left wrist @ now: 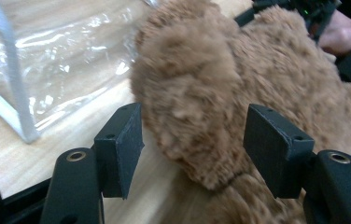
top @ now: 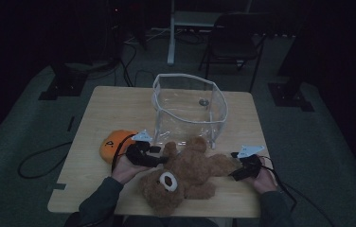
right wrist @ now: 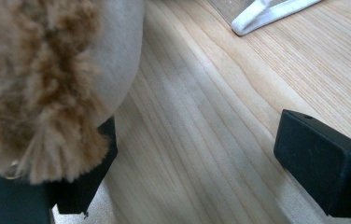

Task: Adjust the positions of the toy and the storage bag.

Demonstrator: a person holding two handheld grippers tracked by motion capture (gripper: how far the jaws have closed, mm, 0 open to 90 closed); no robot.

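On the near half of the worktop point(top: 100, 101) the teddy bear point(top: 185, 175) lies on its back, head toward me and feet toward the clear plastic bin point(top: 188, 106) — its long axis runs from my edge of the worktop up toward that bin, tilted a little to the right.

My left hand-held gripper point(top: 153, 152) is at the bear's upper limb on my left side. In the left gripper view the jaws stand wide apart with that furry limb point(left wrist: 187, 98) lying between them, touching neither pad as far as I can tell, so I have nothing clamped yet. The limb lies straight ahead of the jaws, and the bin wall sits just beyond to their left.

My right hand-held gripper point(top: 236, 174) is at the bear's outstretched paw on the other side. Its jaws are open wide too — in the right gripper view the paw point(right wrist: 47, 93) rests over one pad while the other pad stands well clear across bare wood, gripping nothing.

Both forearms come in low from my edge, wrists nearly level, flanking the bear. The left looks better placed to close first. An orange plush toy point(top: 114, 144) sits just left of my left hand.
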